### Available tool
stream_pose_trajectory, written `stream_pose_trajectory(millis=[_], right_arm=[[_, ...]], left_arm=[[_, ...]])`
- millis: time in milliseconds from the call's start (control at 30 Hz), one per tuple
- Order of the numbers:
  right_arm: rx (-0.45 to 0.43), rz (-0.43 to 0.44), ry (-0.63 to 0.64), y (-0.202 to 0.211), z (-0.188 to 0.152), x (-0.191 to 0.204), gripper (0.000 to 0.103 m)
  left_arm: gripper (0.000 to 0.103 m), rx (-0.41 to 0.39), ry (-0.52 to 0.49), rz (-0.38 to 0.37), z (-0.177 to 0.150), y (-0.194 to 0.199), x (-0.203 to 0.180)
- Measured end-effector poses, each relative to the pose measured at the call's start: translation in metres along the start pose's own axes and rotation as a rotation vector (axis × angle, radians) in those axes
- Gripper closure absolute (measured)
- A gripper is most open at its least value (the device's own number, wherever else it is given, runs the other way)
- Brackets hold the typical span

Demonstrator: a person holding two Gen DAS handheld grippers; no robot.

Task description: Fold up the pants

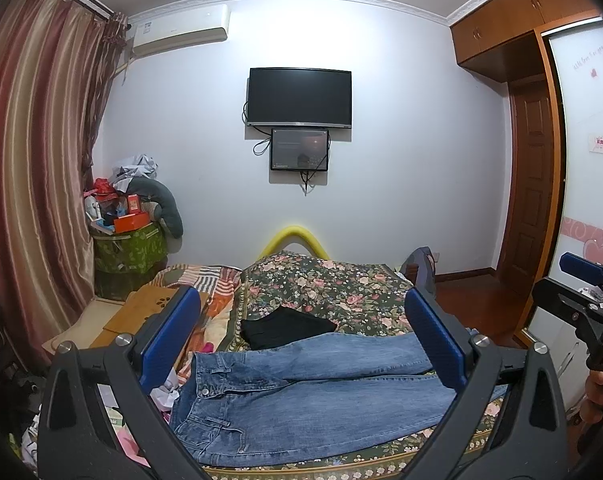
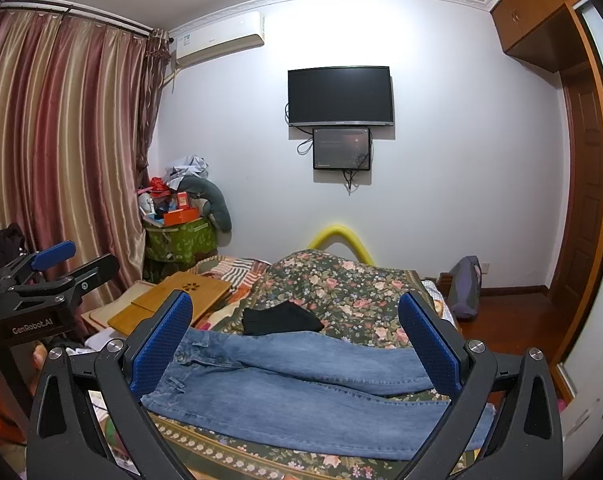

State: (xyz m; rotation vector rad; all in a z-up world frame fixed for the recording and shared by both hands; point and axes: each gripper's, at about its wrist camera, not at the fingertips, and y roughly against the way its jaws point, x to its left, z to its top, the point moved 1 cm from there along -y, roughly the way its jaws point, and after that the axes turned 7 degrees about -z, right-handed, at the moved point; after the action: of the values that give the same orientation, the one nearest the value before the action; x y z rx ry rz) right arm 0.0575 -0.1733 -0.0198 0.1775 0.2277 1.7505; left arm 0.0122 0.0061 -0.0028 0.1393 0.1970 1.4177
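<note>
Left wrist view alone: jeans (image 1: 309, 396) waistband button, both grippers' fingers (image 1: 169, 340) apart.

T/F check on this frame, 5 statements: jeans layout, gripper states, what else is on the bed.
1. The blue jeans lie spread flat on the floral bedspread. True.
2. The left gripper is shut on the waistband. False: its jaws stand wide open and hold nothing.
3. The right gripper is open, above the jeans. True.
4. A folded black garment lies on the bed beyond the jeans. True.
5. The jeans' waistband is toward the right side of both views. False: the waistband is on the left, the leg ends on the right.
</note>
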Motion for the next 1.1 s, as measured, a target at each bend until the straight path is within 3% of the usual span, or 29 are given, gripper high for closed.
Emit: stream_pose_trajectory(millis=[1100], right_arm=[[-0.001,-0.001,-0.008,-0.0025,0.0006,-0.0019,0.001]], left_arm=[[0.000,0.008,0.013,-0.004,-0.0039,-0.0089,-0.0039]])
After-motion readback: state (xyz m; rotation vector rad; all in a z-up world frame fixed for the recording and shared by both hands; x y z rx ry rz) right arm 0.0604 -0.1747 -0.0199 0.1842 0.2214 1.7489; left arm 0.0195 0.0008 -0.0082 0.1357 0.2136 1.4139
